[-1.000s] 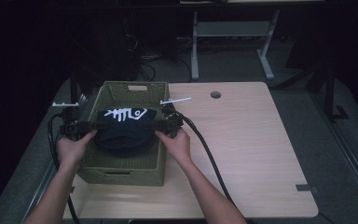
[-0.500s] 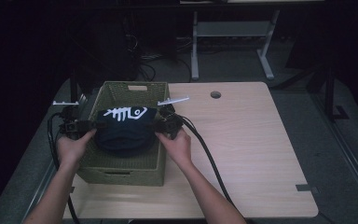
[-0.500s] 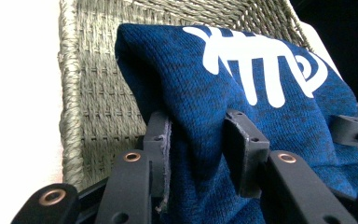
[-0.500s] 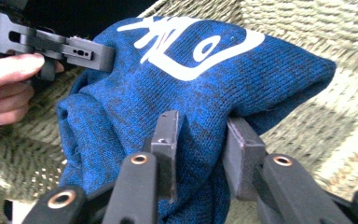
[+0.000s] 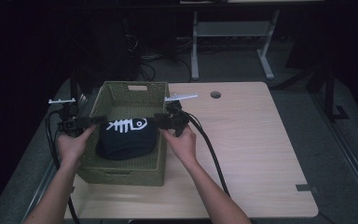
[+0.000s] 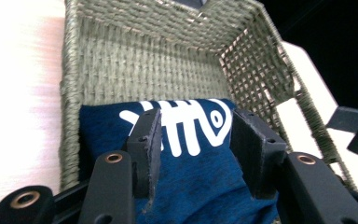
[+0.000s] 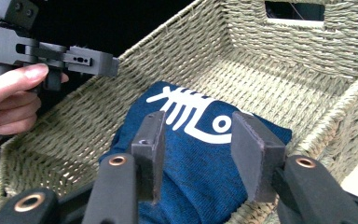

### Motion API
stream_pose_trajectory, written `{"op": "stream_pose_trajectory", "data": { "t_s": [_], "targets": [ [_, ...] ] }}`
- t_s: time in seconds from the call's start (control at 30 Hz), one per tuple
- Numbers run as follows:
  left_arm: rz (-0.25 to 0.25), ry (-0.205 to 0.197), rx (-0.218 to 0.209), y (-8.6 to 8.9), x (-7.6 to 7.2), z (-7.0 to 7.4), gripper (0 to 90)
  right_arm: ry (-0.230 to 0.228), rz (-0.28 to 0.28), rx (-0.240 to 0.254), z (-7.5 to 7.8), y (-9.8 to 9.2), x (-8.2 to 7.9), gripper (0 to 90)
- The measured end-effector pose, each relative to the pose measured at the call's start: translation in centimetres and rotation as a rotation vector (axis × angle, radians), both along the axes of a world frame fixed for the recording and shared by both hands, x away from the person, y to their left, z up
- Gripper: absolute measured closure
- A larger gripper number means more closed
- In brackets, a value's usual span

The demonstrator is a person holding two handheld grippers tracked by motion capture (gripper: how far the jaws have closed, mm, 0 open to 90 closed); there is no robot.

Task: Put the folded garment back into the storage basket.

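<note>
A folded navy garment (image 5: 126, 137) with a white fish-skeleton print lies inside a green woven basket (image 5: 121, 172) at the table's left. My left gripper (image 5: 99, 120) reaches over the basket's left rim and my right gripper (image 5: 159, 120) over its right rim, both just above the cloth. In the left gripper view the jaws of my left gripper (image 6: 196, 140) have just been opening; the garment (image 6: 200, 186) lies loose between and under them. The right gripper (image 7: 198, 140) has likewise been opening above the garment (image 7: 200, 172), and its pads stand off the cloth.
The light wooden table (image 5: 251, 154) stretches bare to the right of the basket, with a round cable hole (image 5: 215, 94) near its far edge. Black cables (image 5: 209, 144) trail from both grippers. A white desk frame (image 5: 233, 32) stands behind on the dark floor.
Both grippers' jaws have spread apart and let go of the garment, which now rests in the basket. The right hand has lifted slightly; the left hand has stayed put.
</note>
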State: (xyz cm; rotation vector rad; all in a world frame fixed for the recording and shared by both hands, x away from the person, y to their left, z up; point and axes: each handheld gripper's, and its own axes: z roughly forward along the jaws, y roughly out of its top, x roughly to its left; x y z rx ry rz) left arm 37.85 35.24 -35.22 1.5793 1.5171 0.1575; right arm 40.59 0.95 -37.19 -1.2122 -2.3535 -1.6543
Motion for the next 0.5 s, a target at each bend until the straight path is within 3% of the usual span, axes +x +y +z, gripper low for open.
{"op": "stream_pose_trajectory", "data": {
  "t_s": [0.27, 0.37, 0.5],
  "targets": [
    [-0.025, -0.044, -0.02, -0.9, -0.7, 1.1, 52.5, -0.006, 0.014, 0.041, 0.6, -1.2, -0.1, 51.2],
    [-0.046, -0.06, -0.055, -1.3, -0.9, 1.4, 51.3, -0.014, 0.014, 0.057, 1.1, -2.0, -0.4, 49.9],
    [-0.068, -0.08, -0.055, -2.0, -1.2, 1.8, 49.1, -0.017, 0.012, 0.07, 1.6, -3.3, -0.3, 48.4]
  ]
}}
